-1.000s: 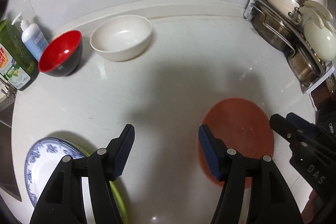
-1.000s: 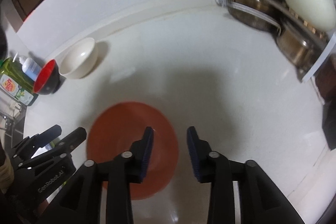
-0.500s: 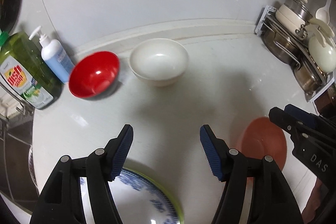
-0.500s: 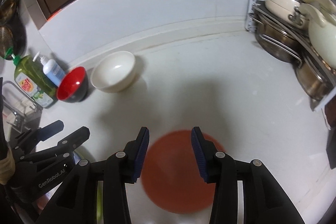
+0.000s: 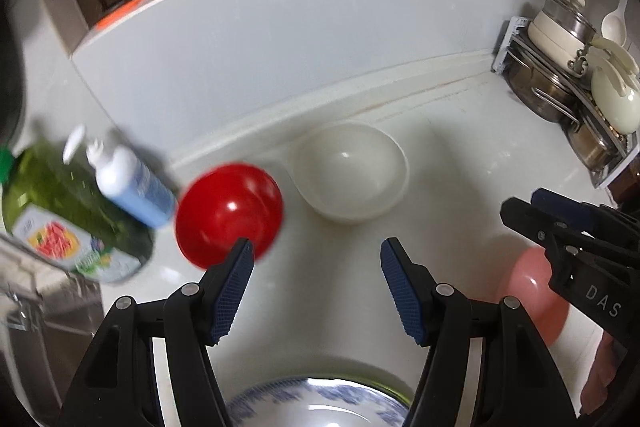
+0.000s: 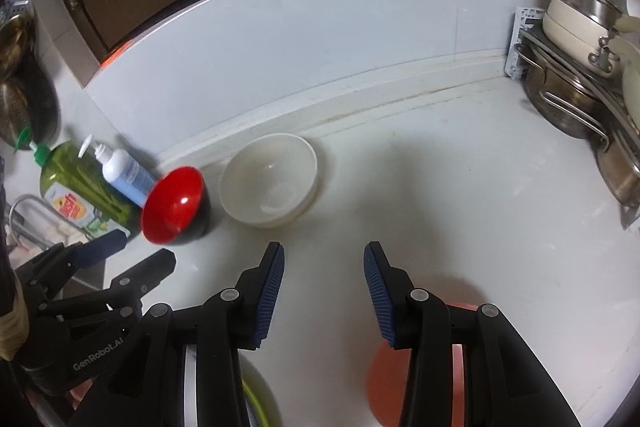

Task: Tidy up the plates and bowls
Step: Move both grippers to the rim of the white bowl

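Both views had drawn back from the orange plate (image 6: 380, 383), which a second before lay ahead of the fingers and now sat low beneath the right hand-held gripper (image 6: 324, 279). That gripper's jaws stood apart with nothing between them, as did those of the left hand-held gripper (image 5: 316, 279). On the white table (image 6: 460, 187), the red bowl (image 5: 228, 213) and white bowl (image 5: 350, 171) stood side by side near the wall, beside two soap bottles (image 5: 128, 183). A blue-patterned plate (image 5: 316, 403) lay below the left gripper.
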A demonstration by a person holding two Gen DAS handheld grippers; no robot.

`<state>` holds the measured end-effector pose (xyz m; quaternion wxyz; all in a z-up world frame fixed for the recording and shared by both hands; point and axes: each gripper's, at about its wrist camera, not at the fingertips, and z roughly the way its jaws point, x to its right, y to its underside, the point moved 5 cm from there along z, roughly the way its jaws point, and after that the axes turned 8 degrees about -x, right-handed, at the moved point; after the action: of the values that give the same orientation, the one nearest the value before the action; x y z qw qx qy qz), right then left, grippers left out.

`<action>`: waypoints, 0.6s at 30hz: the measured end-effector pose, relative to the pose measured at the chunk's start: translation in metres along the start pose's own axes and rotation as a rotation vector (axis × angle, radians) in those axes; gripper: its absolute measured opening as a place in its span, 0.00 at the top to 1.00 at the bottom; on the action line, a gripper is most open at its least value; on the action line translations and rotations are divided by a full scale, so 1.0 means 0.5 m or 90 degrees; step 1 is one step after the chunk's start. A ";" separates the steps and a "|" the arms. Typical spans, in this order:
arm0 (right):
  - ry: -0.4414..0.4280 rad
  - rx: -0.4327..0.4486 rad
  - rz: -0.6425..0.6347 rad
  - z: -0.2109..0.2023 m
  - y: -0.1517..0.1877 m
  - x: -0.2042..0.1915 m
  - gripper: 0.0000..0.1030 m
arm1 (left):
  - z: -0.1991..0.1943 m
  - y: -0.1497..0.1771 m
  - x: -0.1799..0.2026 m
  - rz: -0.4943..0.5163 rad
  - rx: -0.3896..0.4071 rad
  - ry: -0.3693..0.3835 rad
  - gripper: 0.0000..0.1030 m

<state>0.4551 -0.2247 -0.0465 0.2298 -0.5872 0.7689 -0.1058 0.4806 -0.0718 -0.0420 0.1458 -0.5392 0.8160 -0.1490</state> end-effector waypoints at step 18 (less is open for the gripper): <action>0.015 -0.050 0.085 0.114 -0.110 -0.006 0.59 | 0.144 -0.157 -0.020 0.097 -0.057 0.036 0.39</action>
<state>0.5300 -0.2317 -0.0718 0.2040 -0.5418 0.8126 -0.0674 0.5790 -0.0980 -0.0755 0.1094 -0.4768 0.8644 -0.1163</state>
